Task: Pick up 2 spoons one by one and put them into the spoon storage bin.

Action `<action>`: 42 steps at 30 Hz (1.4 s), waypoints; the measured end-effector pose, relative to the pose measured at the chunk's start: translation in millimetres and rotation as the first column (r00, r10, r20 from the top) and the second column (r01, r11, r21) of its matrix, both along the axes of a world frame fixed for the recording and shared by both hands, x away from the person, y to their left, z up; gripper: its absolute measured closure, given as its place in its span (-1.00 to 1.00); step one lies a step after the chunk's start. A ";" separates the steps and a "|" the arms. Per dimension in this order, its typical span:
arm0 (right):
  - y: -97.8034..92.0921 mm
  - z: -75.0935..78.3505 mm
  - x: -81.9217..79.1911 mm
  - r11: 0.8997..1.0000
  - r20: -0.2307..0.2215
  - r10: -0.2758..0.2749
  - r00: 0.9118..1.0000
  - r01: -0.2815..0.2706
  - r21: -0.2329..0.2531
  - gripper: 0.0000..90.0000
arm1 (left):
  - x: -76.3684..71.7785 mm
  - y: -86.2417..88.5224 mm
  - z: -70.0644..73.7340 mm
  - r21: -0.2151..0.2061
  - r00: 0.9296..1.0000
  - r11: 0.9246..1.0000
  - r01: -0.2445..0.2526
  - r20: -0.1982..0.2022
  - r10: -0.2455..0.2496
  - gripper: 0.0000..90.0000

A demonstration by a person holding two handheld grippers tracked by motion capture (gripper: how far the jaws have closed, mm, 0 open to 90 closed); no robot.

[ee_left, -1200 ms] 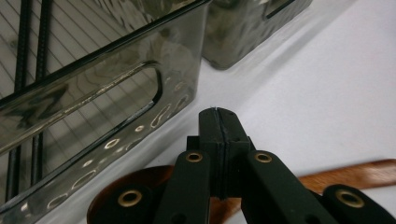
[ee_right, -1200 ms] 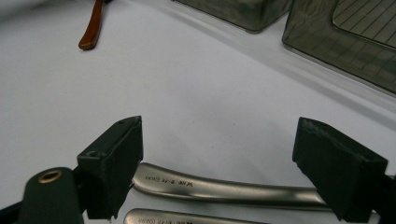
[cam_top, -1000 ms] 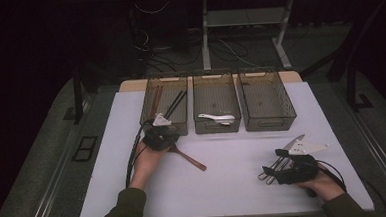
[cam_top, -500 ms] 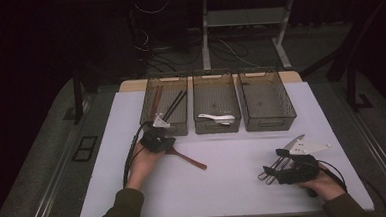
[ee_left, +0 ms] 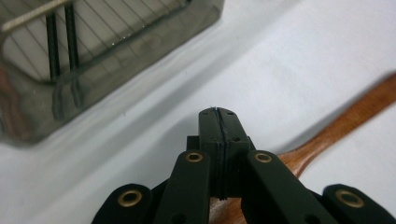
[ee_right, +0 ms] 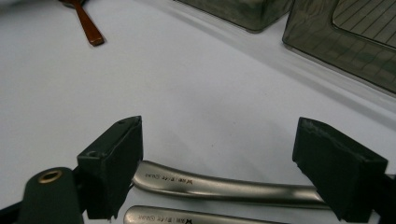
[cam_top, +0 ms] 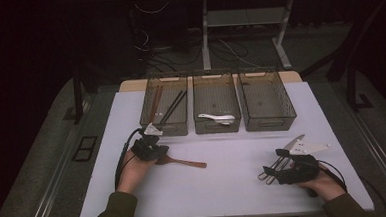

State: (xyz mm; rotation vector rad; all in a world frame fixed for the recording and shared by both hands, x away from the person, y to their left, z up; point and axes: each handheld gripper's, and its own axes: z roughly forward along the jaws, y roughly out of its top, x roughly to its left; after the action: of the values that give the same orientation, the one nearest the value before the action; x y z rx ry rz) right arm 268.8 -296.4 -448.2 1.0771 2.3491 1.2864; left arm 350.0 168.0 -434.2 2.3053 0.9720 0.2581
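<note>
**Sorting Cutlery: Handling Notes**

While the left gripper [cam_top: 156, 153] sits with jaws pressed together over the bowl end of the wooden spoon [cam_top: 184, 163], the right gripper [ee_right: 233, 163] stands spread above two metal handles [ee_right: 224, 186]. The spoon lies on the white table [cam_top: 235, 186], just in front of the left bin [cam_top: 165, 106]. It is probably light, stiff and not slippery; grip the neck beside the bowl. The metal handles look smooth and likely slick. The table surface is flat and matte; the surrounding room is dark.
</note>
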 end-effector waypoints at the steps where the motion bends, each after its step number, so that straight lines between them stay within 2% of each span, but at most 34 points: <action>1: -0.1 0.1 0.0 1.000 0.000 0.000 1.000 0.000 0.000 -0.64 | -2.9 1.5 0.3 -0.001 1.000 1.000 0.001 -0.001 -0.001 0.97; 7: 0.3 0.2 -0.3 1.000 0.002 0.005 1.000 -0.005 0.001 -0.64 | -22.1 7.1 1.3 -0.021 1.000 1.000 0.013 -0.002 -0.013 0.97; 10: 0.8 0.2 0.1 1.000 0.002 0.006 1.000 -0.006 0.001 -0.64 | -23.4 8.3 2.3 -0.030 1.000 0.999 0.014 0.007 -0.014 0.96; 12: 1.3 0.2 0.2 1.000 0.000 0.007 1.000 -0.007 0.002 -0.64 | -23.7 10.9 4.8 -0.053 1.000 0.999 0.012 0.023 -0.011 0.83; 15: 1.8 0.0 -0.1 1.000 0.002 0.009 1.000 -0.009 0.001 -0.64 | -29.2 17.1 10.7 -0.111 0.999 0.994 0.006 0.035 -0.002 0.59; 18: 0.9 -0.1 0.4 1.000 -0.001 0.010 1.000 -0.010 0.001 -0.64 | -38.2 23.5 11.4 -0.134 0.999 0.991 0.008 0.040 -0.002 0.27; 21: 0.6 -0.3 0.4 1.000 -0.002 0.011 1.000 -0.011 0.001 -0.64 | -45.8 30.0 7.5 -0.130 0.999 0.991 0.007 0.040 -0.001 0.01; 24: 1.0 -0.2 0.4 1.000 0.000 0.012 1.000 -0.012 0.002 -0.64 | -48.8 33.8 4.1 -0.115 0.999 0.993 0.002 0.037 0.003 -0.11; 29: 2.3 -0.2 0.4 1.000 0.000 0.014 1.000 -0.014 0.001 -0.64 | -48.0 33.3 1.1 -0.086 1.000 0.996 0.003 0.030 0.000 -0.14; 34: 1.7 -0.5 1.0 1.000 0.001 0.013 1.000 -0.013 -0.002 -0.64 | -47.3 31.6 -1.7 -0.077 1.000 0.997 0.009 0.020 -0.008 -0.15; 42: 1.7 -0.3 0.7 1.000 0.001 0.011 1.000 -0.011 -0.003 -0.64 | -47.7 29.1 -4.4 -0.037 0.999 0.998 0.047 0.005 -0.047 -0.13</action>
State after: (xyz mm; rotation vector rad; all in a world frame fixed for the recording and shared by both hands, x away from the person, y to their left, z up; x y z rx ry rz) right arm 269.5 -294.7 -448.5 1.0640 2.3591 1.2867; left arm 302.3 197.1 -438.7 2.2899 0.9121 0.2240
